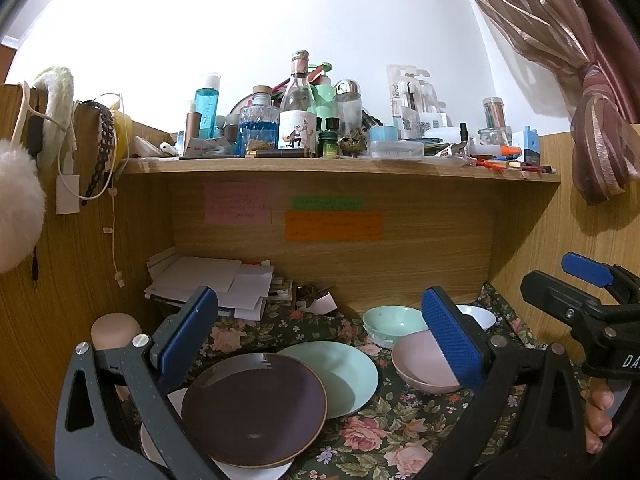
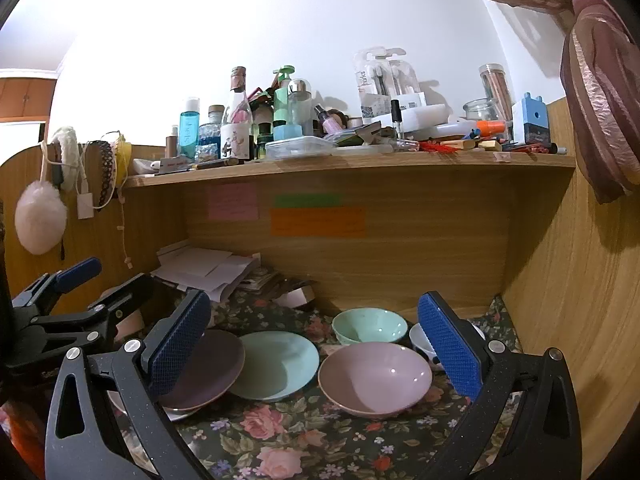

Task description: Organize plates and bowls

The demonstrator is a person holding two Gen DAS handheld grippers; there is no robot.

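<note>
While both grippers hover above floral cloth (image 2: 304,440) in wooden desk nook (image 2: 400,248), jaws spread wide, gripping nothing. Cluttered shelf (image 2: 360,160) overhead. Purple plate (image 1: 252,408) lies atop white plate (image 1: 256,472), rim overlapping mint plate (image 1: 340,376). Pink bowl (image 2: 374,378) just right of mint plate; mint bowl (image 2: 368,326) and white bowl (image 2: 420,340) behind. Left gripper (image 1: 316,340) over purple plate; right gripper (image 2: 316,344) over pink bowl.
</note>
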